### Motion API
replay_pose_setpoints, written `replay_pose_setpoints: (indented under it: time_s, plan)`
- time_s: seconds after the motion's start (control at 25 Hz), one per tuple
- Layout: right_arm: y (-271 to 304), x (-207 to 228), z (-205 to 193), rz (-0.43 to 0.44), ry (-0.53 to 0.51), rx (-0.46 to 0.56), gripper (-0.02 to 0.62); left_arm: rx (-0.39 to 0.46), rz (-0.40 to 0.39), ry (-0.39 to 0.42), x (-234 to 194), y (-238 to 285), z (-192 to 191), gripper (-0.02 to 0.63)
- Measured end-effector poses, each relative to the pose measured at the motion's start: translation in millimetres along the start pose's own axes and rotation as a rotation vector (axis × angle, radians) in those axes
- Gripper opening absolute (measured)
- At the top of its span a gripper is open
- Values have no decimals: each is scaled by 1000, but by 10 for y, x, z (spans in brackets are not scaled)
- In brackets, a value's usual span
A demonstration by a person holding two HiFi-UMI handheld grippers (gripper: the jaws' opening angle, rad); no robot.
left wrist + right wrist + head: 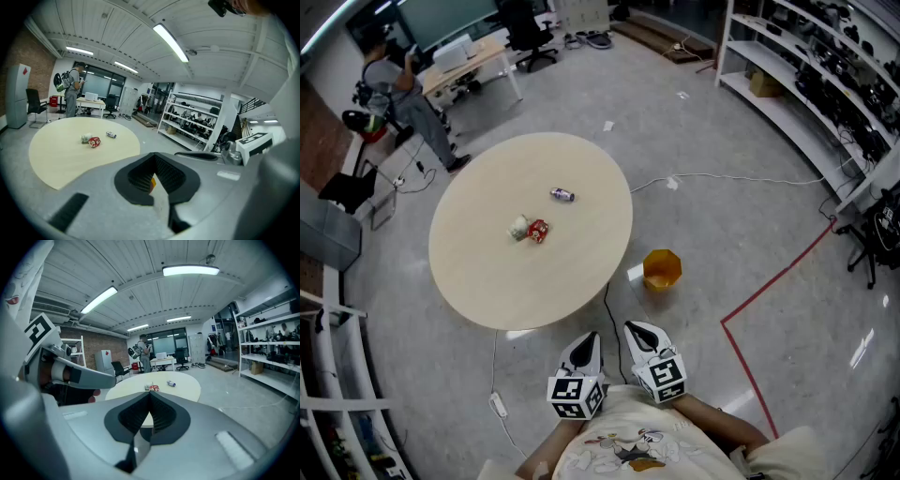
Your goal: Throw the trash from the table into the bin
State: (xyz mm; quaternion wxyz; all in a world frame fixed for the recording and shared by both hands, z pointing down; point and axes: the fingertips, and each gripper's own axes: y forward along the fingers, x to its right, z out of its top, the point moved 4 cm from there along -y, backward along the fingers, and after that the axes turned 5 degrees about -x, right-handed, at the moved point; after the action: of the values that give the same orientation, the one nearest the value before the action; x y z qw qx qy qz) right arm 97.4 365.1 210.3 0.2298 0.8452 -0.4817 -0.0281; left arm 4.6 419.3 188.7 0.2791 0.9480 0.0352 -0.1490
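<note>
Nothing grabbed yet: left gripper and right gripper are both clenched on nothing, close in front of me.

The orange bin is small and sits low on the floor, so I reckon a drop from high up could miss. A cable runs right by it, which looks like a snag risk. On the round table, the red wrapper touches a pale wad, so I could nudge one away, and the can may roll. Beyond that there are shelves.
</note>
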Motion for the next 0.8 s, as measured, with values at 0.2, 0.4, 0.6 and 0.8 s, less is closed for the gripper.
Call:
replay_pose_setpoints:
  time_s: [0.2, 0.4, 0.6, 0.8]
  plan:
    - [335, -102, 232, -29, -38, 26, 2, 15, -62, 72, -291, 112, 228, 5]
    - [426, -194, 221, -8, -31, -7, 2, 45, -33, 36, -447, -45, 231, 4]
    - [508, -339, 259, 44, -21, 1, 2, 41, -31, -3, -548, -98, 219, 3]
    - [519, -445, 303, 100, -42, 35, 32, 31, -66, 13, -542, -38, 178, 3]
